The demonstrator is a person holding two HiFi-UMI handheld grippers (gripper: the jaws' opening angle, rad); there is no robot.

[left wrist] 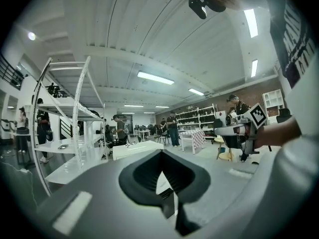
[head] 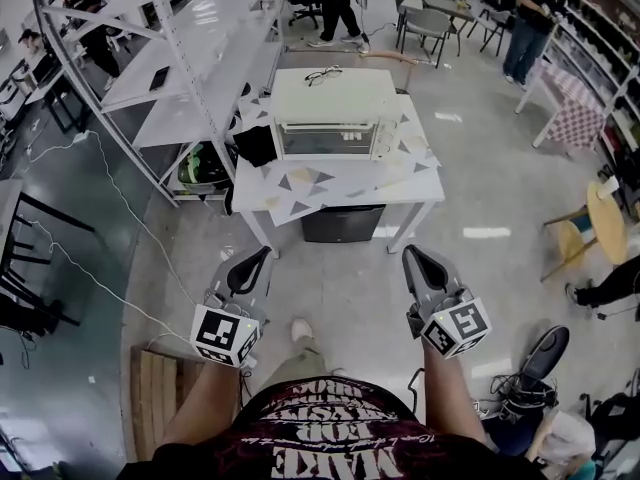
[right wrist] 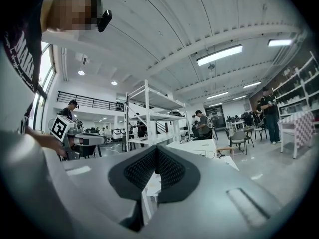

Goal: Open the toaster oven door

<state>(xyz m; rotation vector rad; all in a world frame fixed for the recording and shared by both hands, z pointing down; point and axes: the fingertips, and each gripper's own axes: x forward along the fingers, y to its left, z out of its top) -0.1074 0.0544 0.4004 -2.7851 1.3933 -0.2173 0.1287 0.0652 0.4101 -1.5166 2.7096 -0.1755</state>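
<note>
with my left gripper [head: 259, 259] and right gripper [head: 411, 255] both pinched together on nothing low in the frame, the toaster oven [head: 335, 103] sits well off on the table [head: 300, 196] at upper centre, and i'd judge its door [head: 325, 140] rigid, light and glass-fronted, best hooked along its top edge.
</note>
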